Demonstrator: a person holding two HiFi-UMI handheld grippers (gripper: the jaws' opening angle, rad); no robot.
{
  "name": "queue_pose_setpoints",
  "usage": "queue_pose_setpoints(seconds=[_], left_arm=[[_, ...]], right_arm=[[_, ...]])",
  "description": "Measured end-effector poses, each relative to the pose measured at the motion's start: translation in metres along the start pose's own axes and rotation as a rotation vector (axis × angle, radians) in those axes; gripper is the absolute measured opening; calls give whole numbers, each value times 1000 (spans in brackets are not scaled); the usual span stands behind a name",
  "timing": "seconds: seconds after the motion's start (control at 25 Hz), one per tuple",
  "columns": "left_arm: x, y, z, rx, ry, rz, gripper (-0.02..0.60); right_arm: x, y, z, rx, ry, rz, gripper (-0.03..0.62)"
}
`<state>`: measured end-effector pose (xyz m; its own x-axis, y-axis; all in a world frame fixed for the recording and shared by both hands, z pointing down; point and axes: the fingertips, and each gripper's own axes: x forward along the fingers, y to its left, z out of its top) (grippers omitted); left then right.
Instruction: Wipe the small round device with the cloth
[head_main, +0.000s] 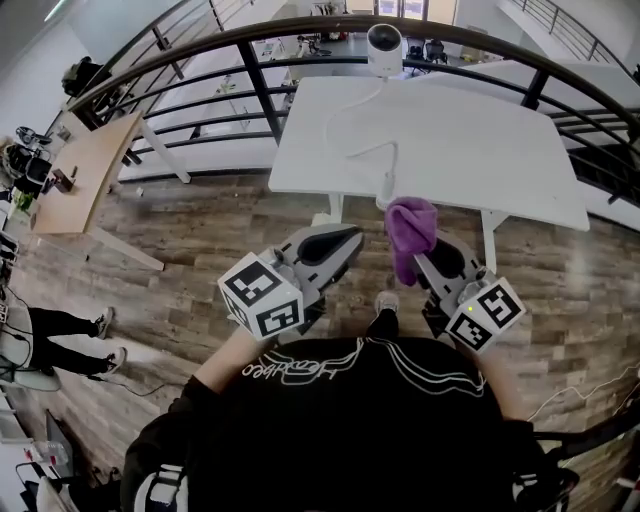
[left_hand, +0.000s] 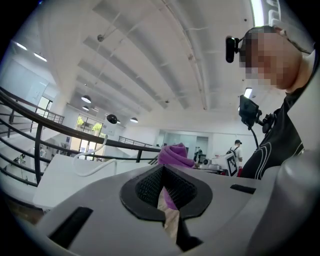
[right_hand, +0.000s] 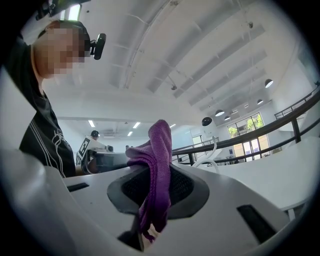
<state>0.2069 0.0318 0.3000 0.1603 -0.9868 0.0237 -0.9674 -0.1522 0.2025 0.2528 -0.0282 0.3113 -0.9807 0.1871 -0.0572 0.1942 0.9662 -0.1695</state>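
Right hand-held gripper (right_hand: 150, 197) pinches the purple cloth (right_hand: 157, 160), which bunches up above the jaws and trails below them. At nine o'clock of it, the left hand-held gripper (left_hand: 165, 197) has its jaws pressed together on nothing. Both sit short of the near edge of the white table (head_main: 470, 160). On it, a white cable (head_main: 345, 115) loops away to the small round device (head_main: 384, 48), upright at twelve o'clock by the far edge. To wipe well, I judge the cloth bunch should lead, so that fabric rather than jaw meets the device, while the free gripper steadies its base. No container shows.
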Motion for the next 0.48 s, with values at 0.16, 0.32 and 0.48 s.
queue_pose_setpoints(seconds=[0.16,0.32,0.48], left_arm=[[0,0,-6,-16,16,-1,9],[1,4,-13,-31,35,5,9],[-1,6,-16,-38,27,-2,9]], right_arm=[[-1,0,-4,8,11,-10,66],[-1,0,-8,6,23,-16,66],[1,1,-10,16,24,-14,66]])
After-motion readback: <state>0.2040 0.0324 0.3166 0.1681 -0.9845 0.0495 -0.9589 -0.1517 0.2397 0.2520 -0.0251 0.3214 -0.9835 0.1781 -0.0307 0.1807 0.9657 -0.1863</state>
